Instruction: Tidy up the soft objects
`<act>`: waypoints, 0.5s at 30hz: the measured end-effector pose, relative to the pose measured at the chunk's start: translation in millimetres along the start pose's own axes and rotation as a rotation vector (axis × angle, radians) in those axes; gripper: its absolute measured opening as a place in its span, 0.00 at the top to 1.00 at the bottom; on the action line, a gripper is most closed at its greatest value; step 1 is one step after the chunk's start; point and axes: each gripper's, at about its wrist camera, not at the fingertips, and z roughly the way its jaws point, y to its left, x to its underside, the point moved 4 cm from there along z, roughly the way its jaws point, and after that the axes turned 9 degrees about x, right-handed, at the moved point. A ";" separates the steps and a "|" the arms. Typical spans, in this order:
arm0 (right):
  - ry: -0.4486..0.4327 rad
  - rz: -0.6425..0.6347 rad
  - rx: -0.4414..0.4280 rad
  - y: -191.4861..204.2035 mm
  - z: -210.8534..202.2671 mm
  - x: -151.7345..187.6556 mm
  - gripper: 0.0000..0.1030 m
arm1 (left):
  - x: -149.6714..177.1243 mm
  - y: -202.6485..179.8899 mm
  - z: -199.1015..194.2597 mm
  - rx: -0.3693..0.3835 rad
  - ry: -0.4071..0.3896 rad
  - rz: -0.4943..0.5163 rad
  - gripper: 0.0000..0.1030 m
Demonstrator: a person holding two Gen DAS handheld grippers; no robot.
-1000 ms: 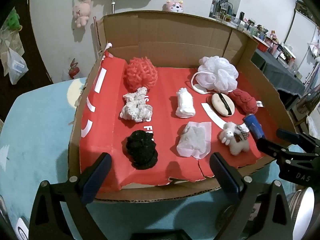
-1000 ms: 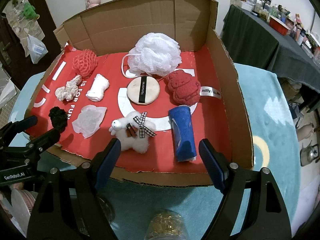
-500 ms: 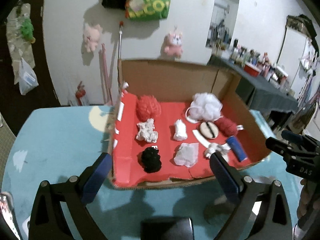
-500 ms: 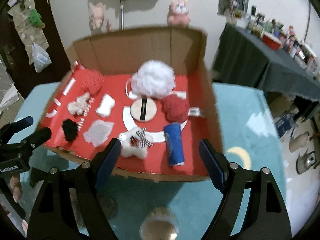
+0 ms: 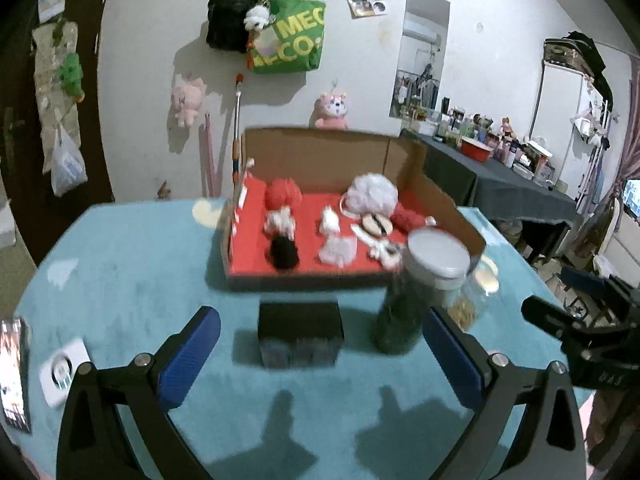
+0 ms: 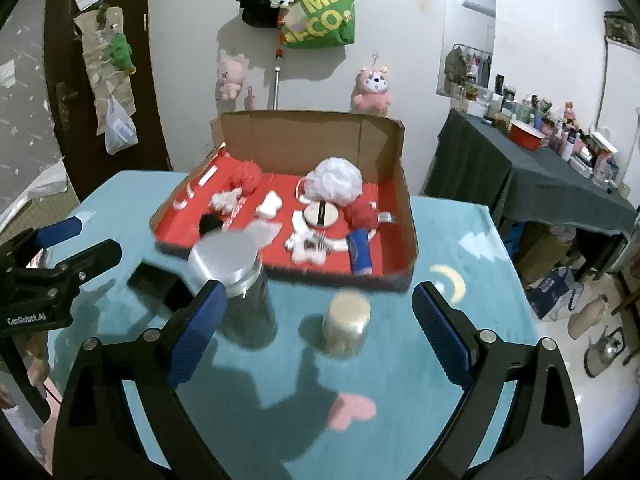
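A cardboard box (image 5: 320, 156) (image 6: 304, 140) with a red floor holds the soft objects. Among them are a white mesh puff (image 5: 372, 196) (image 6: 336, 180), a red mesh puff (image 5: 284, 196), a black scrunchie (image 5: 284, 254), a small white plush (image 6: 308, 246) and a blue roll (image 6: 360, 250). My left gripper (image 5: 318, 320) hangs open over the teal table, well short of the box, with nothing between its fingers. Beside it my right gripper (image 6: 320, 290) is also back from the box. Its jaws are opening and hold nothing.
A tall jar with a silver lid (image 5: 436, 252) (image 6: 224, 256) and a short jar (image 6: 346, 320) stand in front of the box. A black box (image 5: 300, 332) sits left of them. A white socket (image 5: 64, 368) and a phone (image 5: 14, 372) lie at the table's left edge.
Both grippers have drawn back and up from the box, which now looks smaller and farther. The jars and the black box have come into view. The right jaws stand wider.
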 end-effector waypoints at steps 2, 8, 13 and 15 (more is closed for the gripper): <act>0.008 0.000 0.012 1.8 0.4 18.4 0.06 | 13.0 -1.2 2.2 -0.005 0.010 -0.004 0.00; 0.086 0.025 0.026 5.9 21.6 66.1 0.06 | 47.5 -7.5 20.7 -0.019 0.070 0.008 0.00; 0.137 0.018 0.045 9.4 43.2 93.5 0.06 | 71.8 -4.1 43.6 -0.018 0.147 -0.023 0.00; 0.158 0.023 0.048 9.4 51.1 101.0 0.06 | 78.1 -2.5 51.4 -0.028 0.171 -0.033 0.00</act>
